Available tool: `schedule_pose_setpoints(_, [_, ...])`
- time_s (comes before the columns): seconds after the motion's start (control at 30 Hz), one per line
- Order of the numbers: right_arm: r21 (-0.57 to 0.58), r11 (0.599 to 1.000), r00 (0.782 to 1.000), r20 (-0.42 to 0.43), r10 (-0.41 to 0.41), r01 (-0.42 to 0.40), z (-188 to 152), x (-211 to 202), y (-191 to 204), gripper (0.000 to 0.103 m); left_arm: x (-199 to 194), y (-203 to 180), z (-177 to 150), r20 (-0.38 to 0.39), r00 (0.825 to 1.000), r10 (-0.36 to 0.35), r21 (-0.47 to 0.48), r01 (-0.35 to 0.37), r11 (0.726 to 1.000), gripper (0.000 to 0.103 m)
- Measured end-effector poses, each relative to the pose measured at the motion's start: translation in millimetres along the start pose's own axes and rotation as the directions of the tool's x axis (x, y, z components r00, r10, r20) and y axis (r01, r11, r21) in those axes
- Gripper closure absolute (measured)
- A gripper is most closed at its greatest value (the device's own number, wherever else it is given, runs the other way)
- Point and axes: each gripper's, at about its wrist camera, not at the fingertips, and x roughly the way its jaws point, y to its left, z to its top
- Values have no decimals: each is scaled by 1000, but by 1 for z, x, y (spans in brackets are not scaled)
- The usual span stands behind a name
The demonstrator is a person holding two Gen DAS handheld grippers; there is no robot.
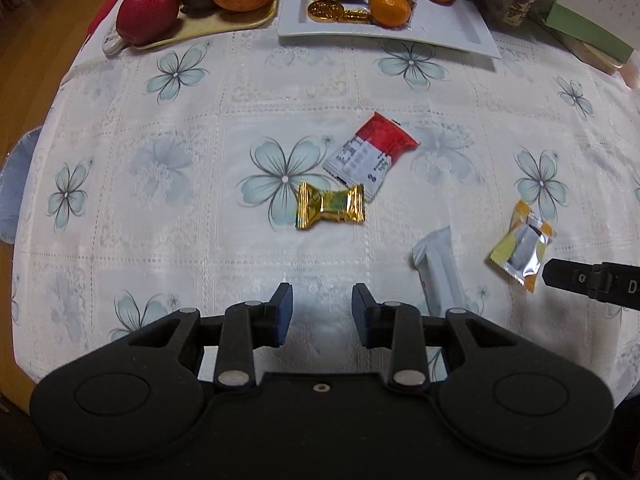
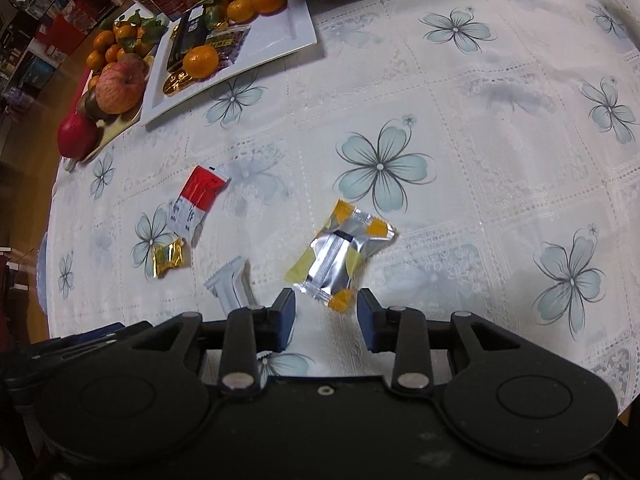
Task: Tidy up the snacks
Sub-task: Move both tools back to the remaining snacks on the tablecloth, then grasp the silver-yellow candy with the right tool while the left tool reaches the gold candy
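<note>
Several wrapped snacks lie loose on the floral tablecloth: a gold candy, a red-and-white packet, a white packet and a yellow-and-silver packet. My left gripper is open and empty, a little short of the gold candy. My right gripper is open, with the near end of the yellow-and-silver packet between its fingertips; one finger shows in the left wrist view beside that packet.
A white rectangular tray at the back holds tangerines, gold coins and a dark packet. A fruit plate with apples stands left of it. Bags and boxes stand at the back right. The table edge runs along the left.
</note>
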Motion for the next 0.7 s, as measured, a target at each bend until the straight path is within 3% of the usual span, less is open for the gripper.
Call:
schedule_pose_setpoints(0.4, [88, 995, 998, -9, -55, 56, 15, 36, 1, 65, 21, 4, 13, -16, 1000, -2, -25, 2, 1000, 60])
schedule_pose_setpoints(0.7, [60, 994, 996, 3, -90, 90, 21, 53, 17, 61, 21, 11, 19, -24, 999, -43, -50, 42, 998, 60])
